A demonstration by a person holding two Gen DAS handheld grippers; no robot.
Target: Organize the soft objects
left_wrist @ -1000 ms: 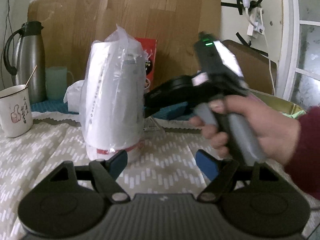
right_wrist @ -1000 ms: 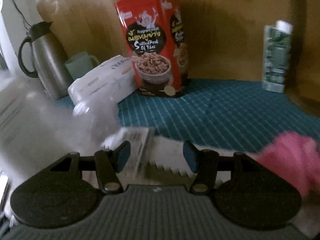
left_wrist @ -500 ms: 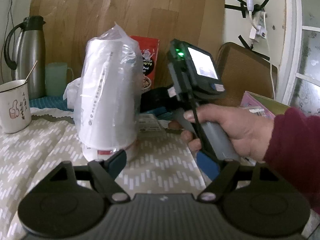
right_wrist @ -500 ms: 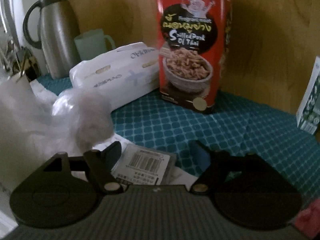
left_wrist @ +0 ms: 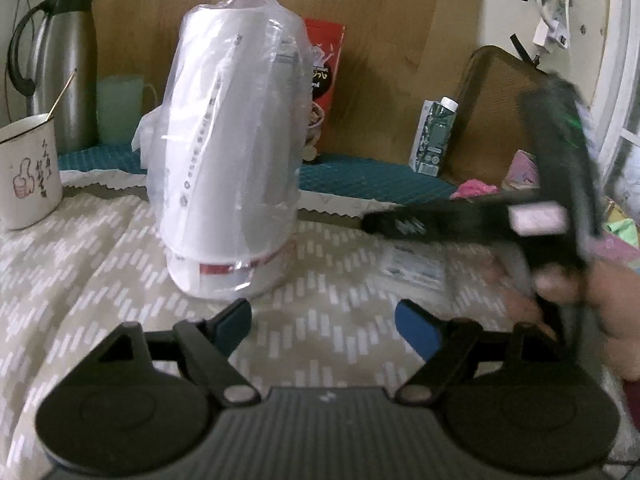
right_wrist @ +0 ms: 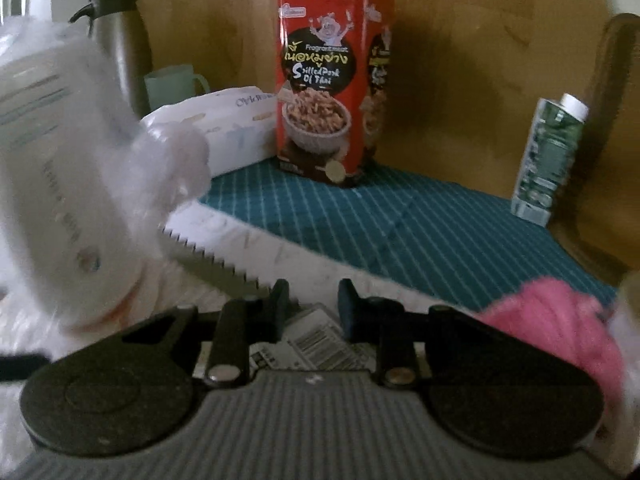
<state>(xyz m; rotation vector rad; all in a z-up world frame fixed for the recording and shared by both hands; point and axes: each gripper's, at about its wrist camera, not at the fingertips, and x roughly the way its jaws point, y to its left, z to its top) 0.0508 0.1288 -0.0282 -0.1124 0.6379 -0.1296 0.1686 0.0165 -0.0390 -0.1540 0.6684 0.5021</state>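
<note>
Patterned cloth, wrapped roll just beyond open, empty left tool.

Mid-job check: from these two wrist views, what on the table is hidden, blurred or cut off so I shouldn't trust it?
- Red snack box: left wrist view, mostly hidden behind the plastic-wrapped white roll pack.
- Right gripper: left wrist view, motion-blurred, jaws unreadable there.
- Barcoded flat packet: right wrist view, partly covered by the gripper body.
- Pink fluffy item: right wrist view, blurred; its right side unclear.
</note>
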